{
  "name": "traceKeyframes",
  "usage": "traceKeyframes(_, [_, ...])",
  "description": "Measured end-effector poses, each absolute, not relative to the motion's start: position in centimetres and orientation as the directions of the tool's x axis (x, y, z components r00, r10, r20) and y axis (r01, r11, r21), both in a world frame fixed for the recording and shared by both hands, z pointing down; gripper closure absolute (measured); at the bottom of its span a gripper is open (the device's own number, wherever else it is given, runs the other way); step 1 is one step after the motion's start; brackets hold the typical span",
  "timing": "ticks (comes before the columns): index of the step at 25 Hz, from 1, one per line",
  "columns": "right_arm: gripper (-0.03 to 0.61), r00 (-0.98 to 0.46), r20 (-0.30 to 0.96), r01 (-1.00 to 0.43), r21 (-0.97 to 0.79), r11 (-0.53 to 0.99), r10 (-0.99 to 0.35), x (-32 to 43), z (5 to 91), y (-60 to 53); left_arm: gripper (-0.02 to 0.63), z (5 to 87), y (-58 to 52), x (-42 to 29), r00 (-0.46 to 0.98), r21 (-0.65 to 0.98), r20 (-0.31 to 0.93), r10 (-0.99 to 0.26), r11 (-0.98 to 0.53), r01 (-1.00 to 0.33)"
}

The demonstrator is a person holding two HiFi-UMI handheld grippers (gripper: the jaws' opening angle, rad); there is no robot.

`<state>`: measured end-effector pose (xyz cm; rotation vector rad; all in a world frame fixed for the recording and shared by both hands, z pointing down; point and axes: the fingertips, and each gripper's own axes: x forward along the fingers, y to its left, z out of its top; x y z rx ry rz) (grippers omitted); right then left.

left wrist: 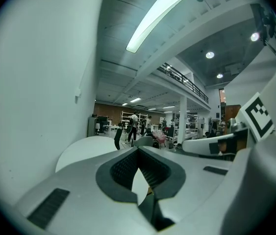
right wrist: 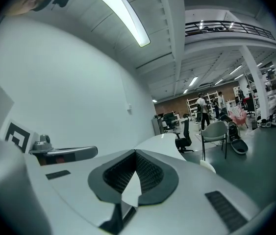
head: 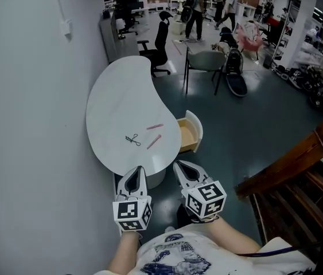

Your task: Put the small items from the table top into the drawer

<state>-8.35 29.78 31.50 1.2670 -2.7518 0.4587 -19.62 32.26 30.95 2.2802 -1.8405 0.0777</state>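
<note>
On the white kidney-shaped table [head: 115,96] lie a small black scissor-like tool [head: 132,140] and two thin pink sticks [head: 155,126] [head: 154,141]. At the table's right side a drawer [head: 189,133] with a wooden inside stands pulled open. My left gripper [head: 139,169] and right gripper [head: 178,164] hover side by side just short of the table's near edge, both shut and holding nothing. In the left gripper view the jaws of the left gripper [left wrist: 138,149] meet at the tip. The right gripper [right wrist: 135,152] looks the same in its own view, with the table [right wrist: 163,142] beyond it.
A grey wall [head: 29,125] runs along the table's left. A wooden chair [head: 299,182] stands at the right, close to me. Office chairs [head: 158,44] [head: 207,62] and a bag [head: 234,67] stand beyond the table, and people [head: 195,7] walk at the far back.
</note>
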Motion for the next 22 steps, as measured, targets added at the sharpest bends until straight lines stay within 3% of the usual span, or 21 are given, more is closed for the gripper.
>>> traceKeyframes(22, [0.558,-0.732,0.267,-0.681,-0.285,0.674,-0.627,-9.6,36.0,8.1,0.594,35.2,12.3,-20.2,0.101,0.106,0.264,-0.959,-0.075,-0.991])
